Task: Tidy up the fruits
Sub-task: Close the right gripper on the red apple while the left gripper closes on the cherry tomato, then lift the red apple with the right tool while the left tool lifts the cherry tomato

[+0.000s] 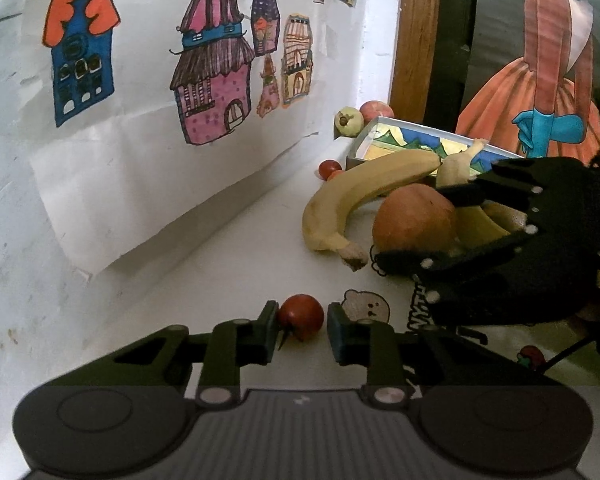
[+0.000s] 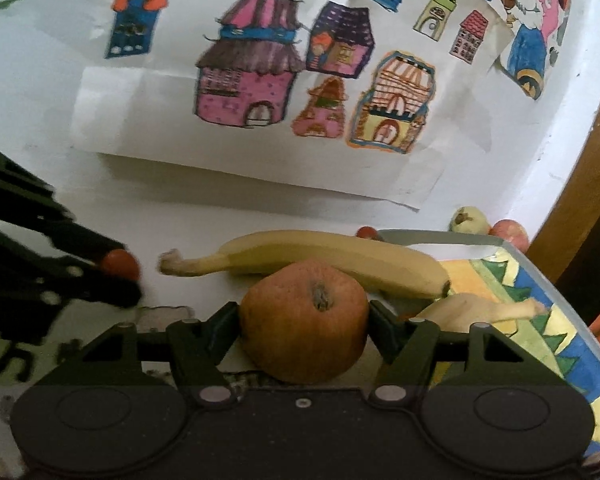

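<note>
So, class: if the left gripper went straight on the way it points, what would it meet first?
The small red tomato, already between the left gripper fingers. Beyond it, probably the banana, though depth is unclear.

No legible text anywhere, black lettering printed on the desk point(image 1: 228, 240) surface beside the cartoon sticker point(image 1: 366, 305), partly hidden and too distorted to be read
</note>
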Demonstrator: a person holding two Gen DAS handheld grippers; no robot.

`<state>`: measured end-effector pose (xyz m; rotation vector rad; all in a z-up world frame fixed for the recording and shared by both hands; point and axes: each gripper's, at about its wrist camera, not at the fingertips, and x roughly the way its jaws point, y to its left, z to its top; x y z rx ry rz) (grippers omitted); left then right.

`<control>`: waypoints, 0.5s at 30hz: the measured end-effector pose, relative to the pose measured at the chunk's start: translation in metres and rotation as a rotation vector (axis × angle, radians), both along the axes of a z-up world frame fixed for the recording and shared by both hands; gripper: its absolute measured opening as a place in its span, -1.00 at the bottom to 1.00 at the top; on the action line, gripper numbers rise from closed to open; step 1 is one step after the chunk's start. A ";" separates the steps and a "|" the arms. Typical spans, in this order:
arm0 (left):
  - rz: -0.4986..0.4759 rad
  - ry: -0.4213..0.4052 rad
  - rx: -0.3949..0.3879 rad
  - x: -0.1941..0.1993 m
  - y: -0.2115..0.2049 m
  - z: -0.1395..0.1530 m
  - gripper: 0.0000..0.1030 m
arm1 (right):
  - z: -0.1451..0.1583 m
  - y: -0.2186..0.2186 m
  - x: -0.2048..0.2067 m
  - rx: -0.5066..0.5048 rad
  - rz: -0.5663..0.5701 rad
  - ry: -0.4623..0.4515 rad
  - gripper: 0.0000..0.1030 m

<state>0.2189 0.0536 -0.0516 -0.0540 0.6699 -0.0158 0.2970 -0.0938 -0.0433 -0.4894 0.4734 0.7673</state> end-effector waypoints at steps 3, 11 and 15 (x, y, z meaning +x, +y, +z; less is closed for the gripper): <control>0.003 -0.001 -0.001 -0.001 0.000 0.000 -0.46 | 0.000 0.001 -0.003 0.002 0.011 0.004 0.37; 0.003 0.000 0.000 -0.002 0.000 0.000 -0.46 | -0.007 0.000 0.011 0.072 -0.004 0.102 0.37; 0.004 -0.001 0.000 -0.002 0.000 0.000 -0.46 | -0.008 -0.001 0.014 0.095 -0.015 0.116 0.36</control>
